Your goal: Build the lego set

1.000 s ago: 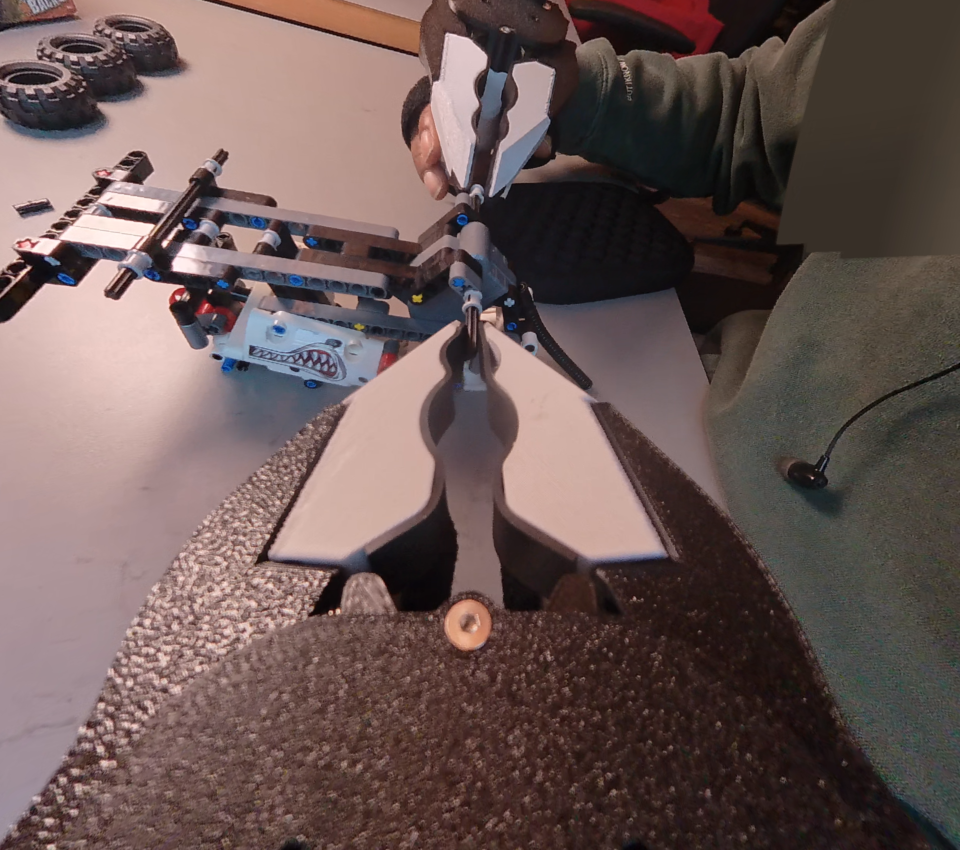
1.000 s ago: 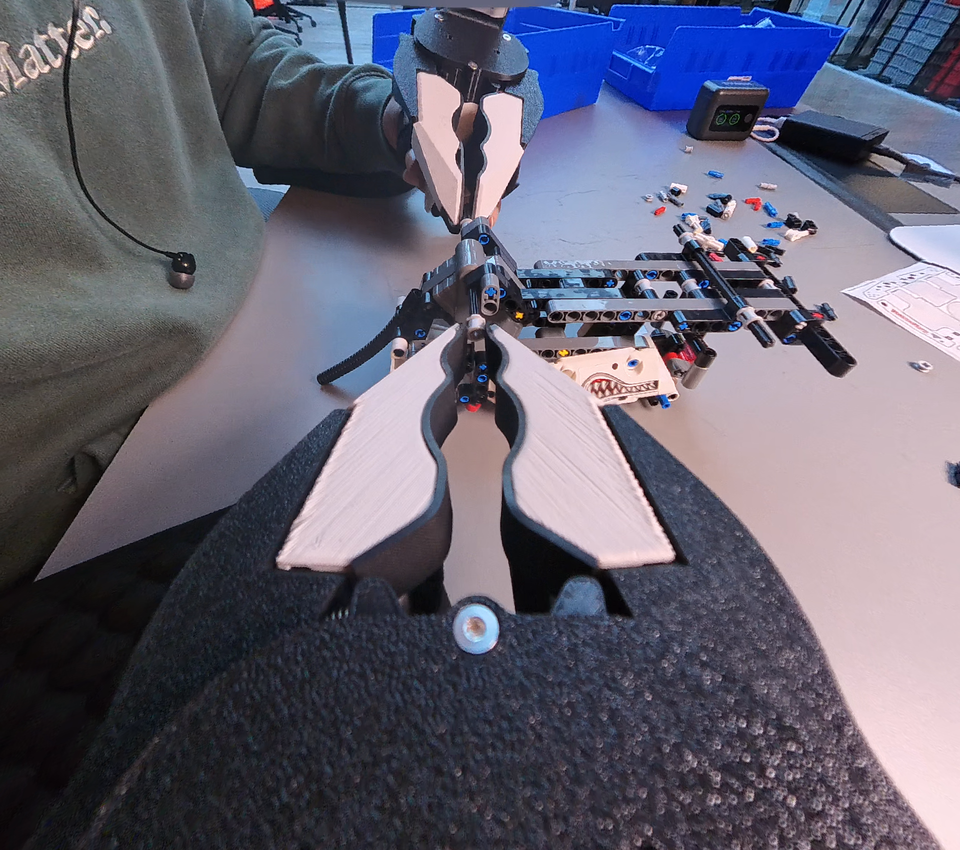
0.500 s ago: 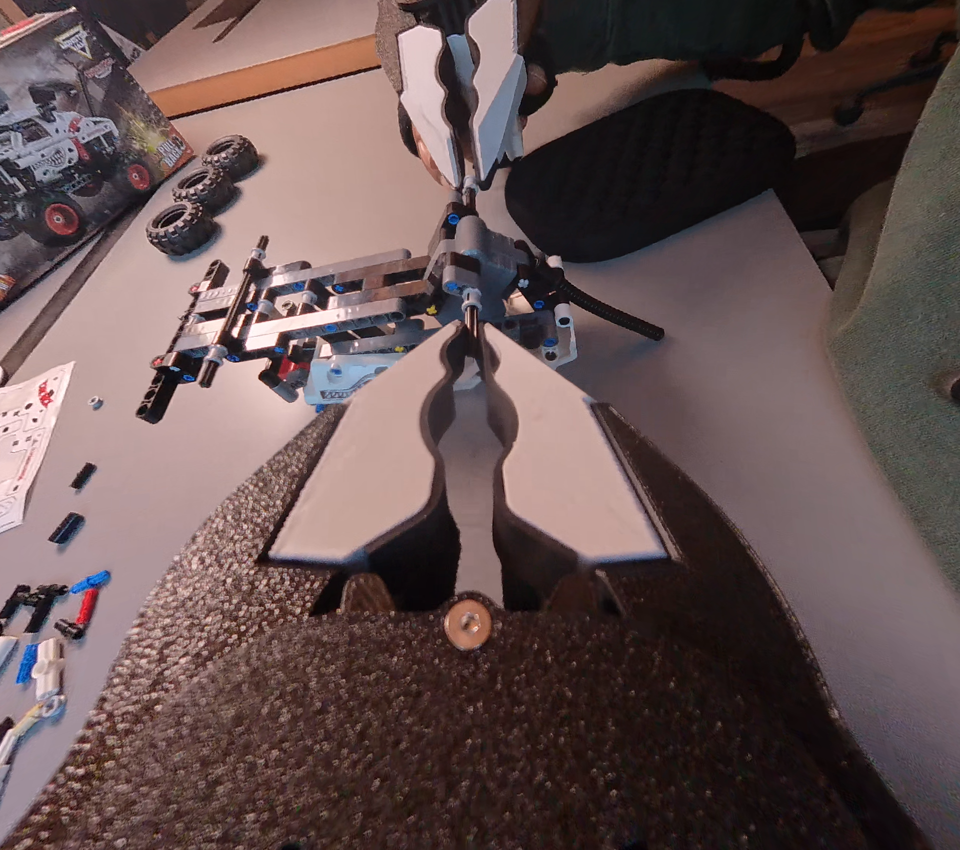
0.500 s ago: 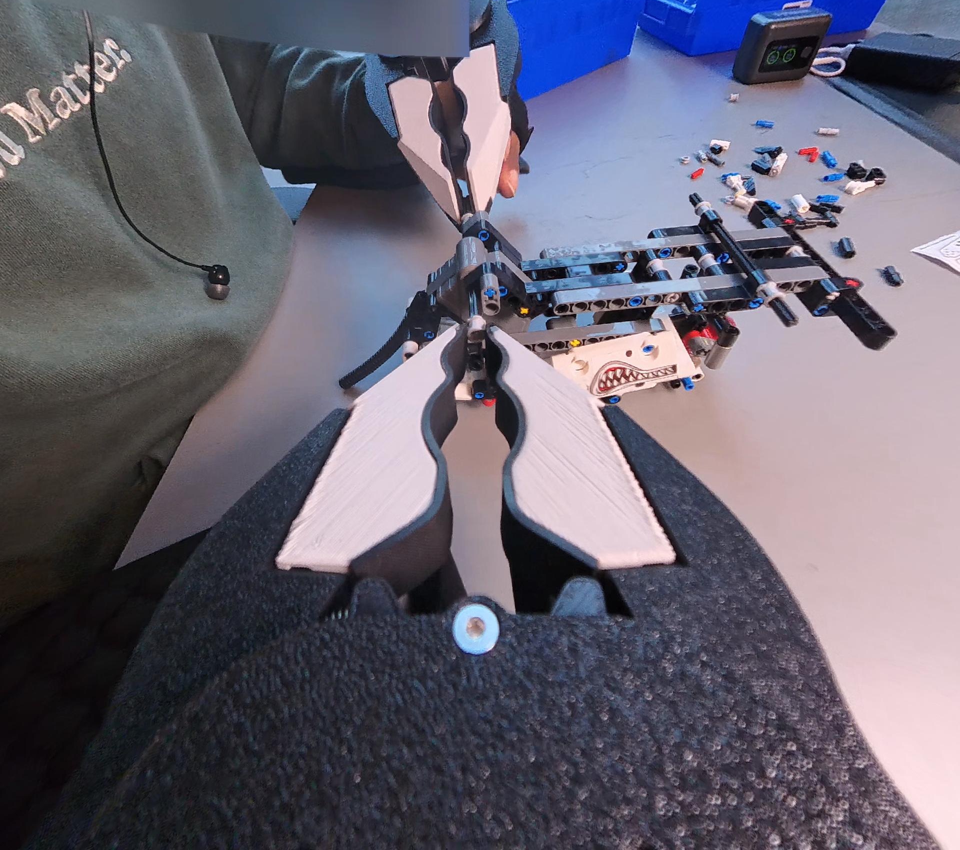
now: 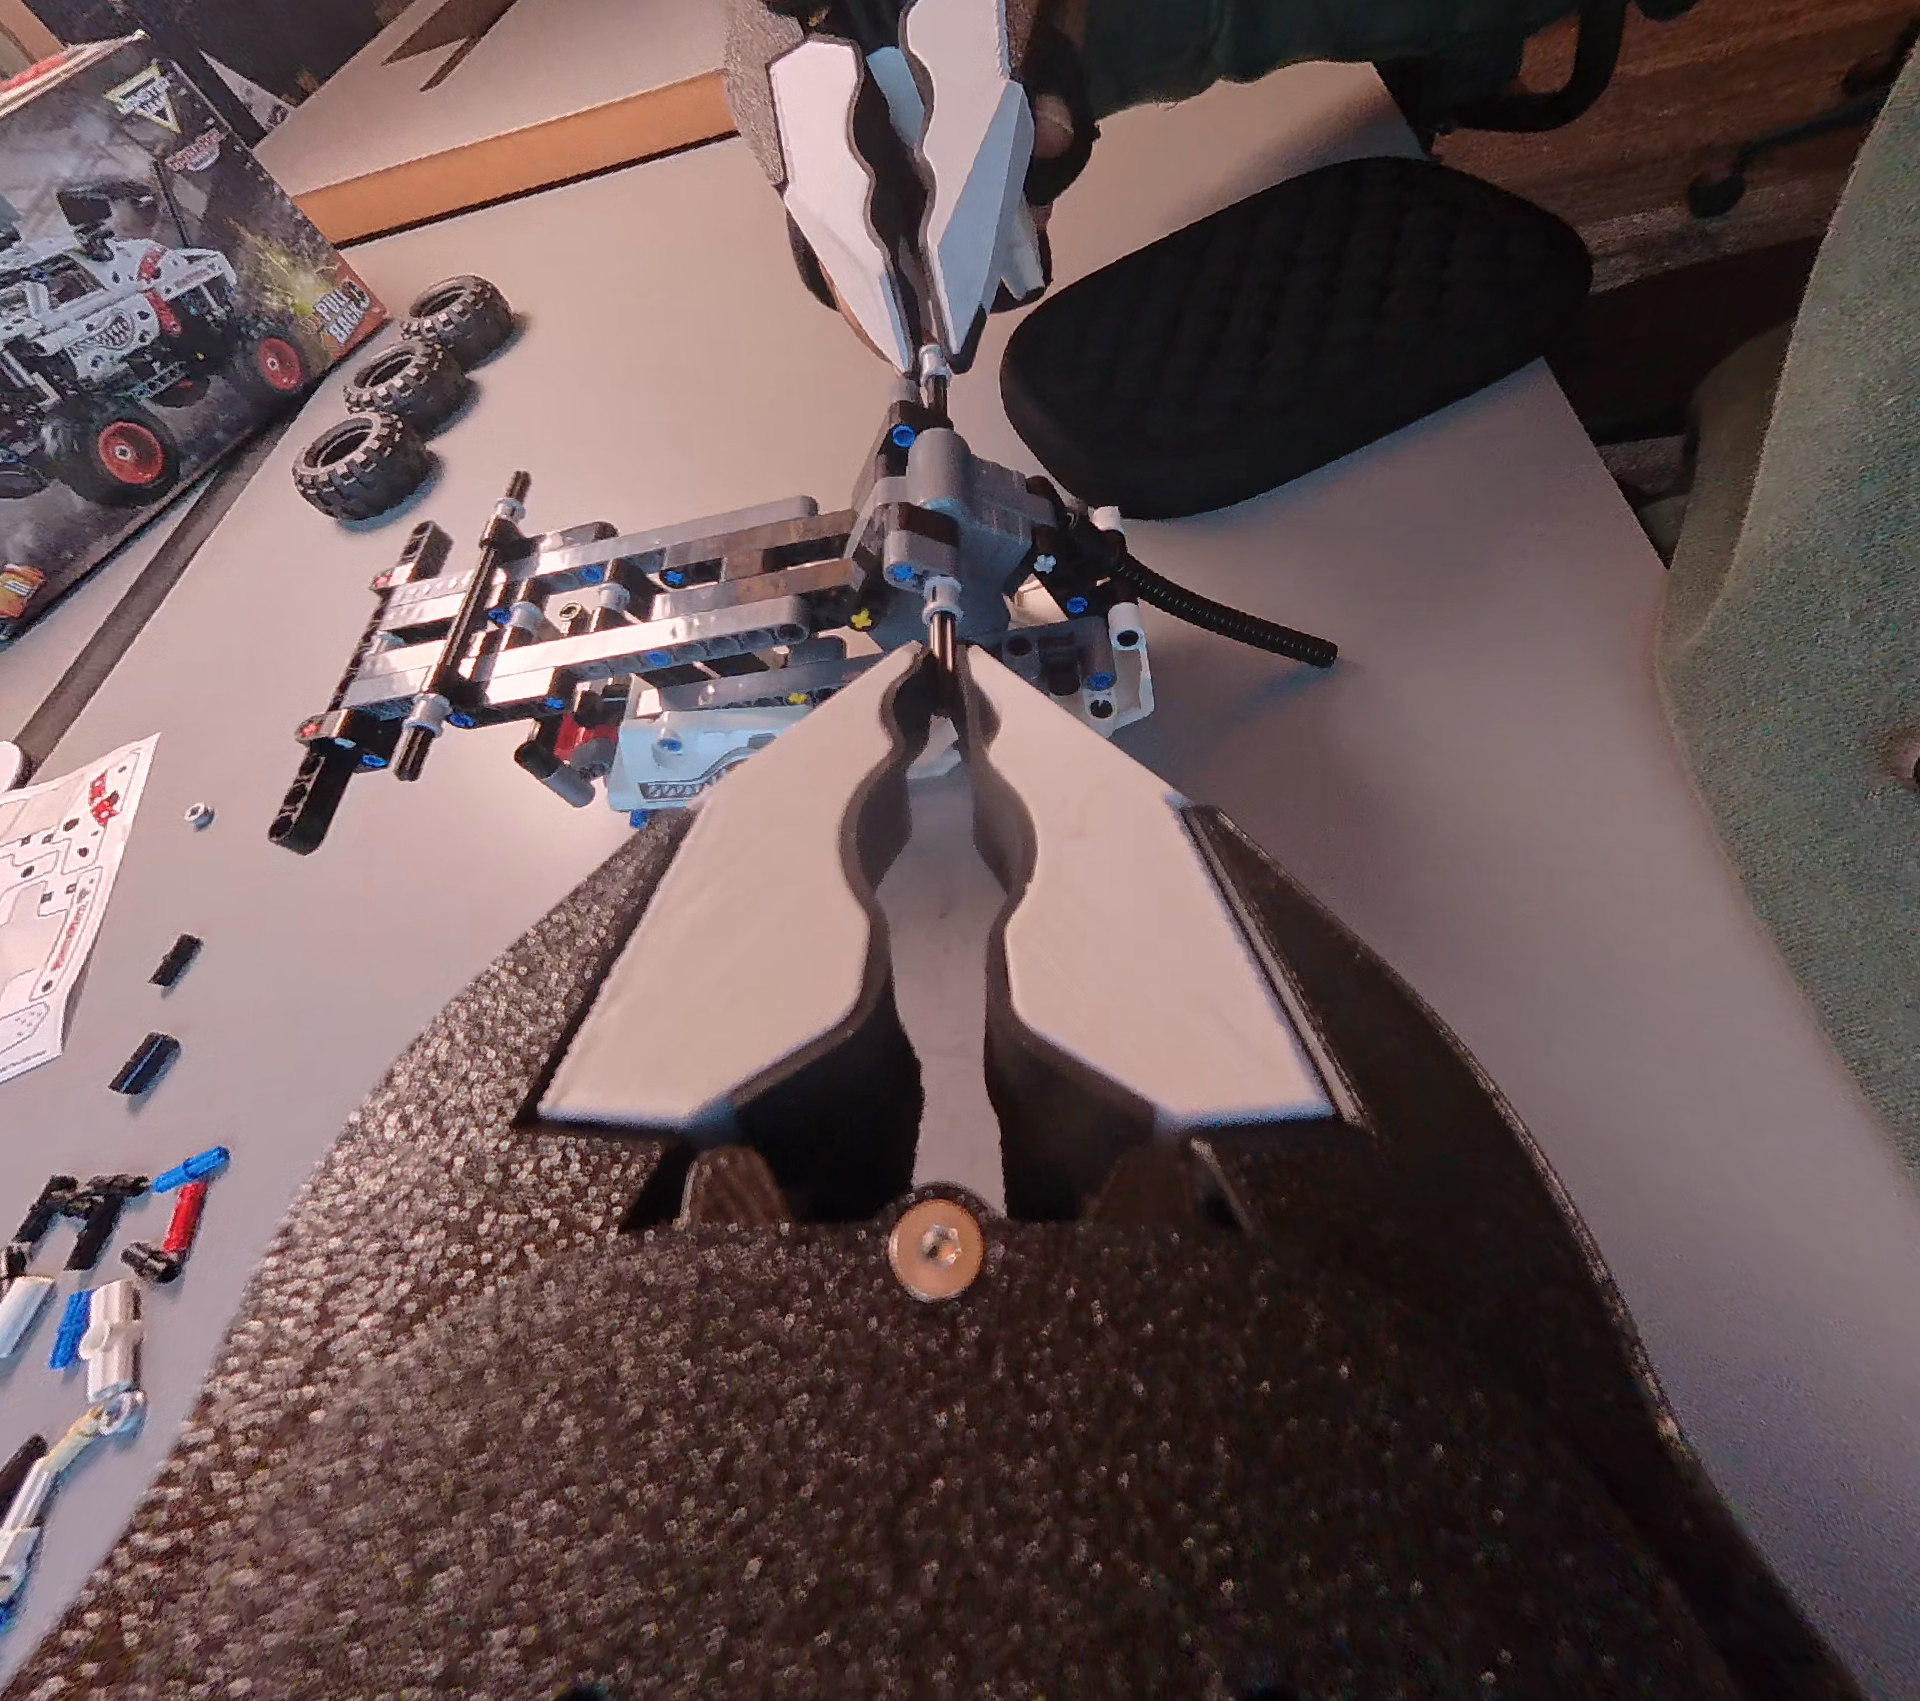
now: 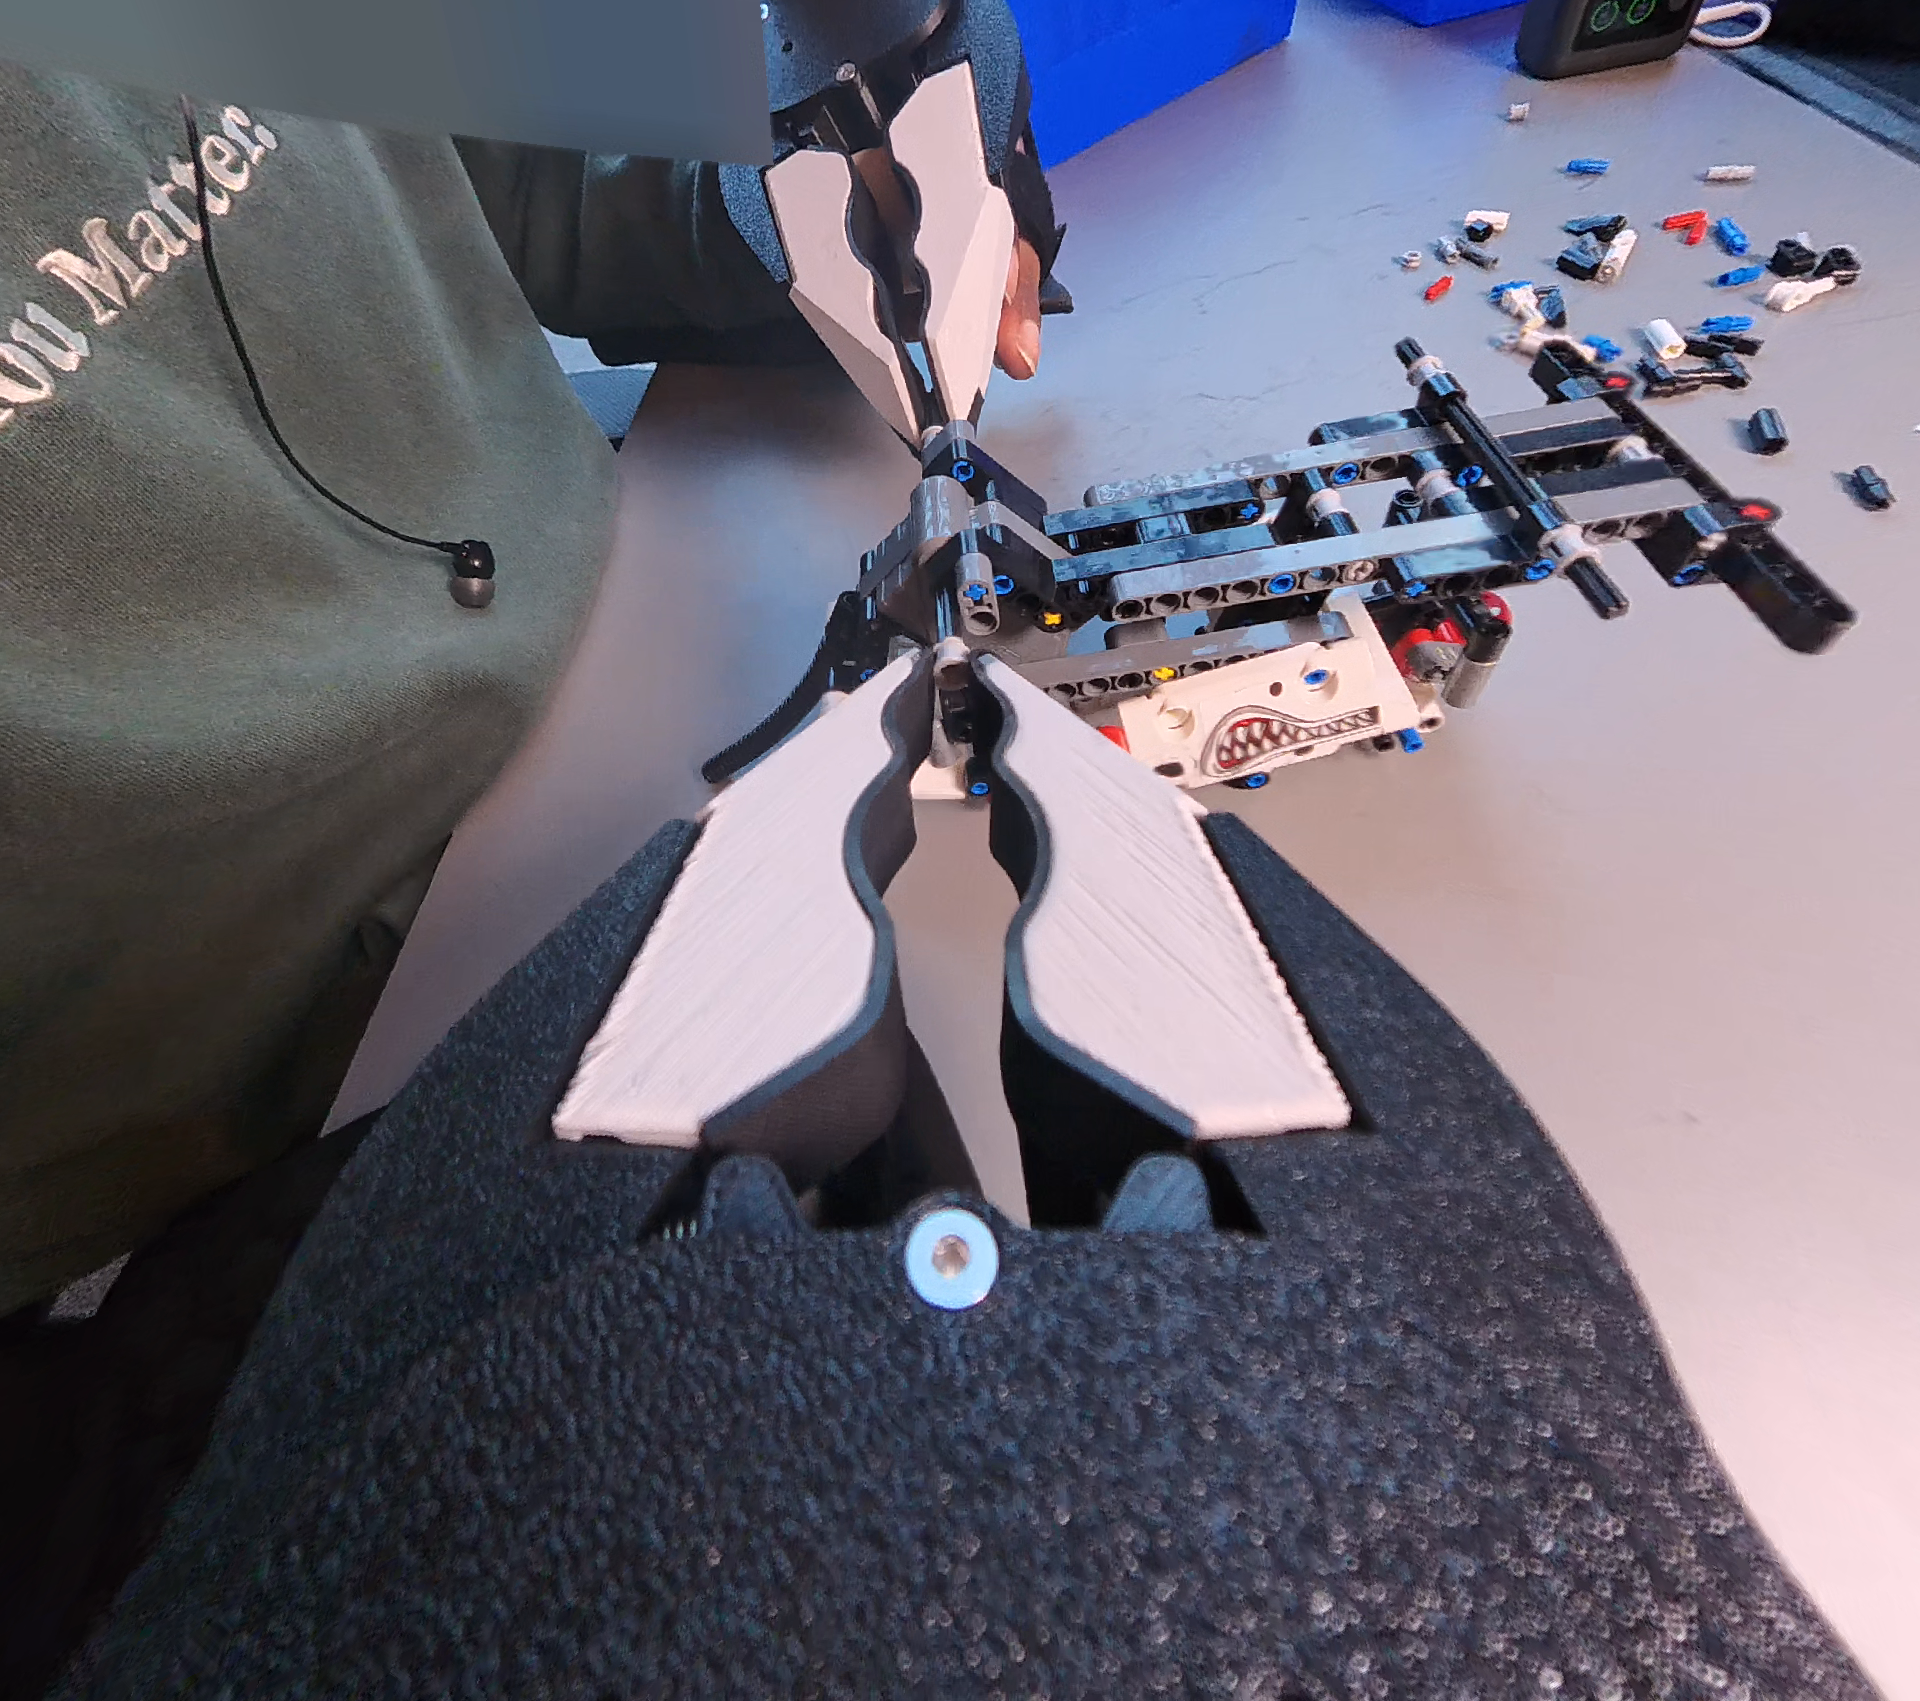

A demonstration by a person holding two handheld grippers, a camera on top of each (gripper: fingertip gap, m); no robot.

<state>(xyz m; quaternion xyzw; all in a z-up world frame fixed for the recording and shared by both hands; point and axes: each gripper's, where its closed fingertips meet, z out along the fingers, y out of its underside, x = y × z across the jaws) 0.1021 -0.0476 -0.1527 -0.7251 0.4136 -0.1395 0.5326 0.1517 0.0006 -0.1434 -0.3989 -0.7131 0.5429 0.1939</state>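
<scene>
While pinched at both axle ends, lego chassis [image 5: 665,612] sits between left hand-held gripper [image 5: 940,664] and right hand-held gripper [image 6: 951,664].

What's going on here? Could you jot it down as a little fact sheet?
Being built: lego truck frame, lifted at the held end
Left hand-held gripper: shut on the near end of the frame's black axle
Right hand-held gripper: shut on the axle's other end
Waiting: three tyres, loose pieces
Also there: set box, sticker sheet
</scene>
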